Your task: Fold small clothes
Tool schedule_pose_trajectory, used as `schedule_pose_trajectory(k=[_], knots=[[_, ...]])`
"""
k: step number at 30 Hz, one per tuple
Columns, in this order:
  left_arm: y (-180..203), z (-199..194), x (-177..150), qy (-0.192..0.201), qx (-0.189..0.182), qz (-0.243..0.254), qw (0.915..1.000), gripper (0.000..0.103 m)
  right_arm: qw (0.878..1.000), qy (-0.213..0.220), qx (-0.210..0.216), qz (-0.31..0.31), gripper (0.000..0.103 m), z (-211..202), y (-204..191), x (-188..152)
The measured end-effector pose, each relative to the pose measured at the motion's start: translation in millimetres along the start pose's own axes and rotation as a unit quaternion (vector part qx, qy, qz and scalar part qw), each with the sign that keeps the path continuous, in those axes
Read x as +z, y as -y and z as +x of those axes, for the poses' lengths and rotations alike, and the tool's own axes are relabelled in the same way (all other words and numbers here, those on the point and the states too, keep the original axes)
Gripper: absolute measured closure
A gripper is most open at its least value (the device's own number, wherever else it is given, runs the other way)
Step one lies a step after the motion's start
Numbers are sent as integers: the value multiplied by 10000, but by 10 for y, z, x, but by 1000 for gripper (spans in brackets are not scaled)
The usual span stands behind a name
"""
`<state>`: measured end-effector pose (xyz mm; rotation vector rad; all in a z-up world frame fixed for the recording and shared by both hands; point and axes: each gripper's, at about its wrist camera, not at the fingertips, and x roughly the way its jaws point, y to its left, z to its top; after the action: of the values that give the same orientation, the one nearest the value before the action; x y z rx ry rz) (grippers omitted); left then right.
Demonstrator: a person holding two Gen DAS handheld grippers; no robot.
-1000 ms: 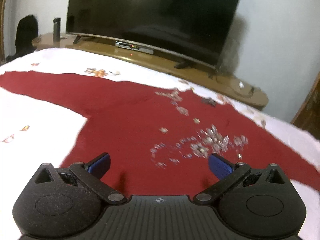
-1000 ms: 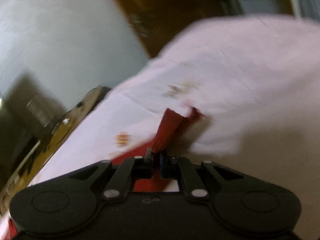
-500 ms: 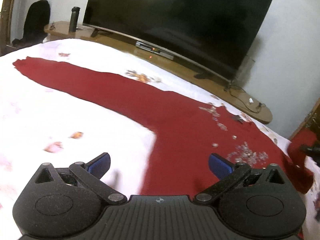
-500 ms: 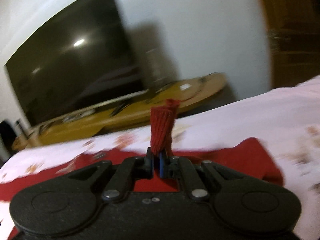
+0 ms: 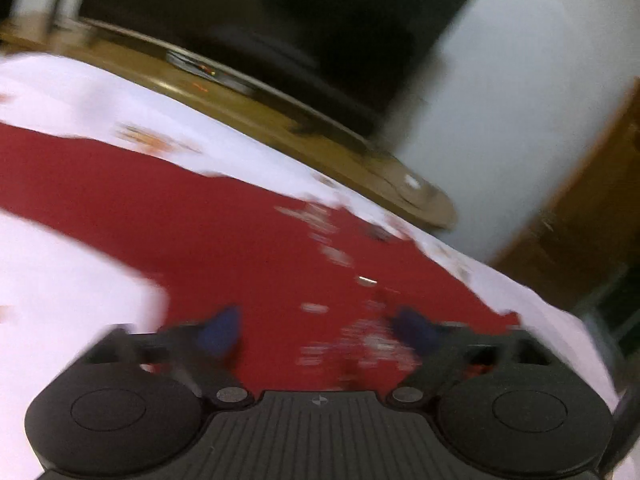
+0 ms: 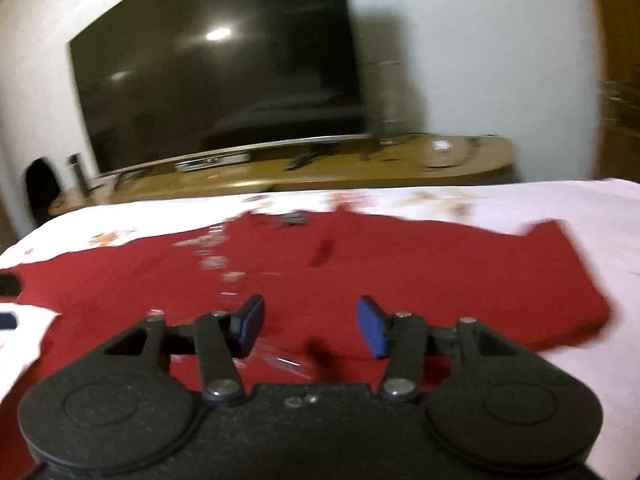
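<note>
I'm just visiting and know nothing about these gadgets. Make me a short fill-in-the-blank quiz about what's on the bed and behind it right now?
1. The garment spread on the white sheet is coloured ____.
2. On the wooden stand behind the bed sits a large dark ____.
3. The pads of the right gripper are coloured ____.
4. Between the right gripper's parted pads there is ____ held.

Missing words: red; television; blue; nothing
</note>
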<state>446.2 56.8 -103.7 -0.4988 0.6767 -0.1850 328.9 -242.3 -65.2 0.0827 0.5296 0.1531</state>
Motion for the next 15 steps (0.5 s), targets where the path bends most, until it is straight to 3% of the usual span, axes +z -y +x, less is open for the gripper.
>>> schedule_pose_trajectory(k=[5,8,10,11,13,15], knots=[[457,841,-15,-578,-437,-69,9973,36,9966,-12,-596,563,53,-550,572,-112],[536,1192,-60,-944,-441,-233,9943,36,9933,30,-841,796,53,-804,827,-211],[563,1351,-77,-959,-418,-270,9941,40,9912,31,-952,922,53,-728,1012,-242],[584,1392,-91,-931,-380,-240,9946,45,9902,36,-988,988,53,-783,1072,-275],[588,1507,-83,-1011,-284,-207,9943,100,9884,22,-1074,1077,53,-715,1105,-291],[578,1506,-54,-957,-353,-282,9944,100,9865,3,-1136,1176,53,-771,1180,-342]])
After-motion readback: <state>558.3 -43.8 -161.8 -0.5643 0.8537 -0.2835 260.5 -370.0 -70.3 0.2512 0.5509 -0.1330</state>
